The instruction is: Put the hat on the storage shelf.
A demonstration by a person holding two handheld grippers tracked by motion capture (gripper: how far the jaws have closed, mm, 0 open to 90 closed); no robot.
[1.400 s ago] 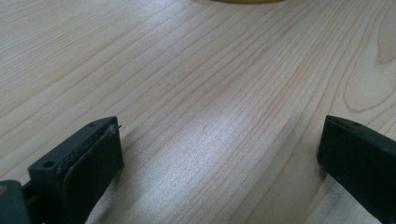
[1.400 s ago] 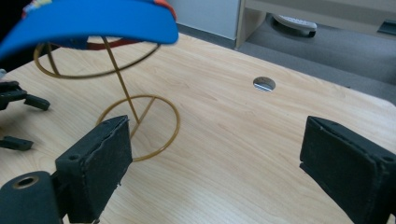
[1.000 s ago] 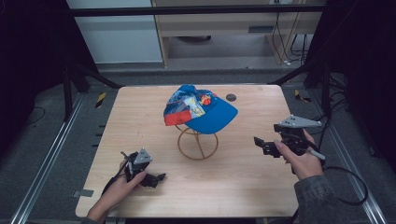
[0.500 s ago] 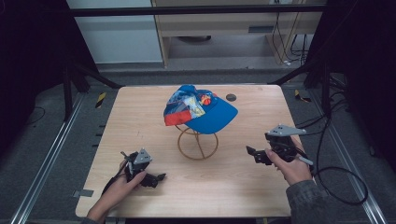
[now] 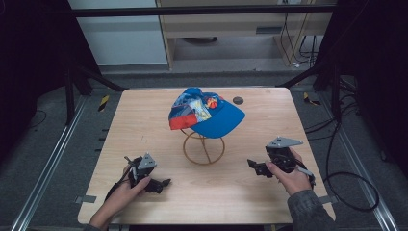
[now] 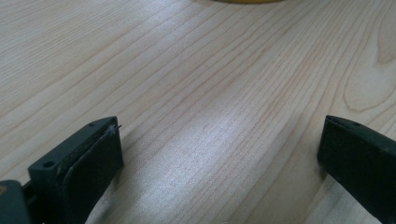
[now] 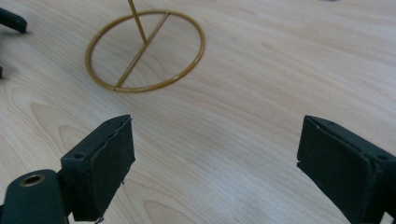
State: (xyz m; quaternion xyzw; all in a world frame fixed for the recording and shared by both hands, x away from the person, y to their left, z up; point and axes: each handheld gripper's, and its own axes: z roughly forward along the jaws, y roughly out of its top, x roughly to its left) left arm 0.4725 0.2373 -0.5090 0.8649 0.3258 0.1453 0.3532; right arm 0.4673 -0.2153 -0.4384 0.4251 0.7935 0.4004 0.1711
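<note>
Blue cap [image 5: 211,113] on wire stand [image 7: 145,50], right claw [image 7: 215,161] wide apart

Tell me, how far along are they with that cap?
Hardly begun, it seems. The blue cap sits on its wire stand, untouched. Both the left gripper and the right gripper are low over the table with jaws wide apart and nothing between them. Reaching for the cap and handling it all seems left to do.

Cloth cap [image 5: 207,113], wire stand [image 5: 203,149], wooden table [image 5: 144,115]
</note>
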